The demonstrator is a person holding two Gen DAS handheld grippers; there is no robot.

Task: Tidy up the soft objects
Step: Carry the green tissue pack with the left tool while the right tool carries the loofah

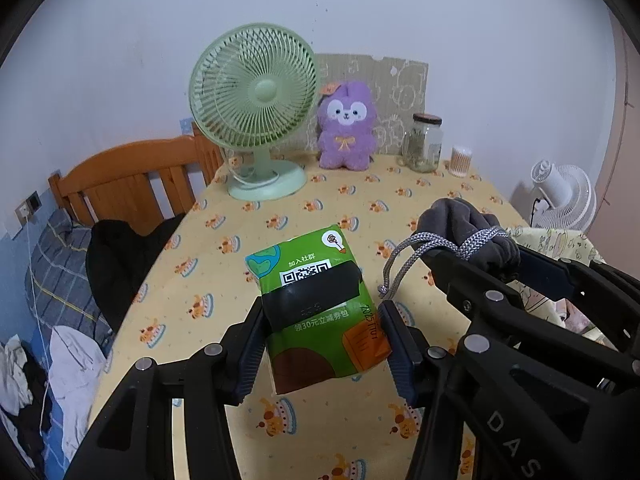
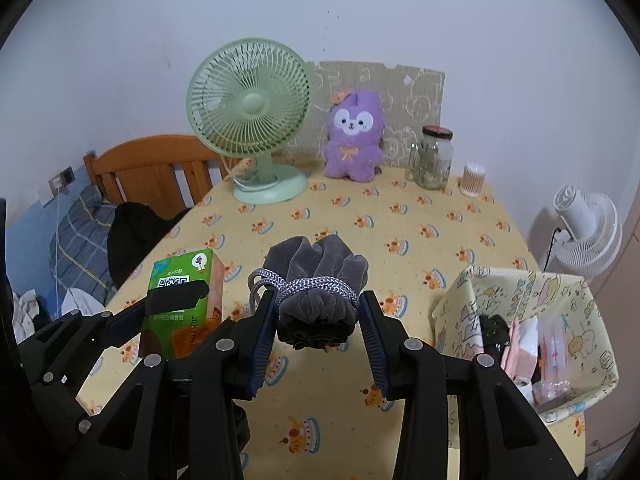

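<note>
My left gripper (image 1: 320, 344) is shut on a green tissue pack (image 1: 320, 308), held clear above the yellow tablecloth (image 1: 304, 432); a black band crosses the pack. In the right wrist view the same tissue pack (image 2: 180, 304) hangs at the left in the left gripper (image 2: 168, 320). My right gripper (image 2: 320, 320) is shut on a grey velvet drawstring pouch (image 2: 316, 276), tied with a grey cord and lifted off the table. That pouch (image 1: 468, 228) and the right gripper (image 1: 480, 264) show at the right of the left wrist view.
A fabric storage basket (image 2: 528, 280) with items inside stands at the table's right edge. At the back stand a green fan (image 2: 252, 120), a purple plush toy (image 2: 354, 136), a glass jar (image 2: 434, 156) and a cotton swab tub (image 2: 472, 180). A bed lies left, a white fan (image 2: 584, 228) right.
</note>
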